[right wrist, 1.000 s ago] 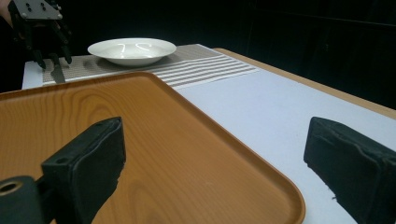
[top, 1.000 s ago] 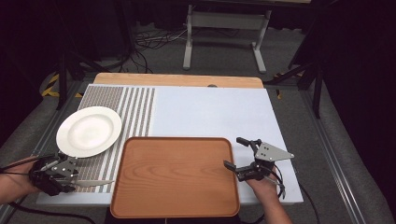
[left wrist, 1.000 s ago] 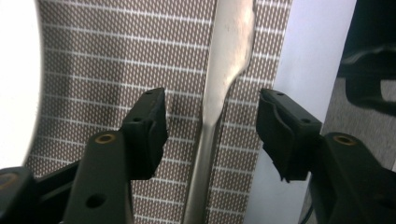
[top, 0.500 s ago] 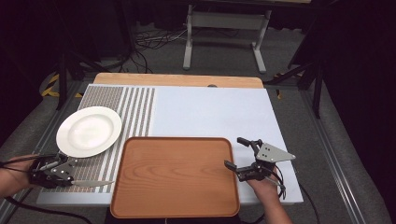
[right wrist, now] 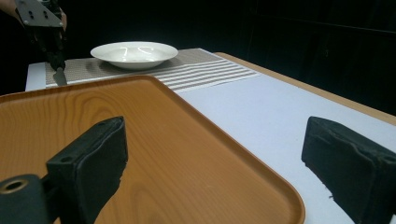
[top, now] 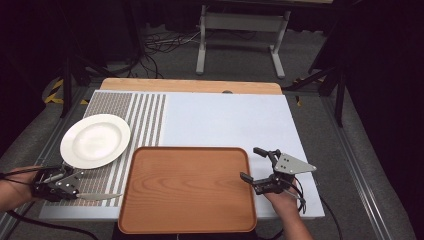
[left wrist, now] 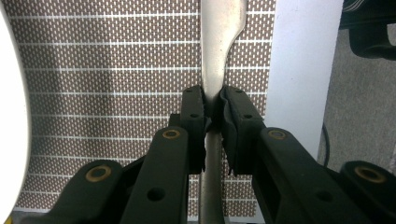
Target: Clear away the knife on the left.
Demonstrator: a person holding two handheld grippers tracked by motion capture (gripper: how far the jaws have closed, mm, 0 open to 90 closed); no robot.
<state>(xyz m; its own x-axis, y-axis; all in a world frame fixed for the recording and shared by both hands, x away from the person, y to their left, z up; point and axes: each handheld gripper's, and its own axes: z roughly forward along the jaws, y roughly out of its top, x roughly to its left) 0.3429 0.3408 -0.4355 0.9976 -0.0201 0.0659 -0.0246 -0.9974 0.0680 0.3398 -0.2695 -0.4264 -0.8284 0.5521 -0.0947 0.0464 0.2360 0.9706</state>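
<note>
The left gripper [left wrist: 212,109] has just been closing its jaws, and now they pinch the thin handle of a metal knife [left wrist: 219,42] that lies flat on the striped placemat [left wrist: 107,93]. In the high view the knife [top: 97,197] points toward the wooden tray [top: 187,187], just beside its left edge. The white plate [top: 95,140] sits near, up on the mat. The right gripper [top: 257,167] has not moved; its jaws are spread wide over the tray's right rim.

Our left gripper [left wrist: 212,116]: jaws just closed, pads pinching. Our right gripper [top: 256,165]: jaws spread wide, nothing between them.
</note>
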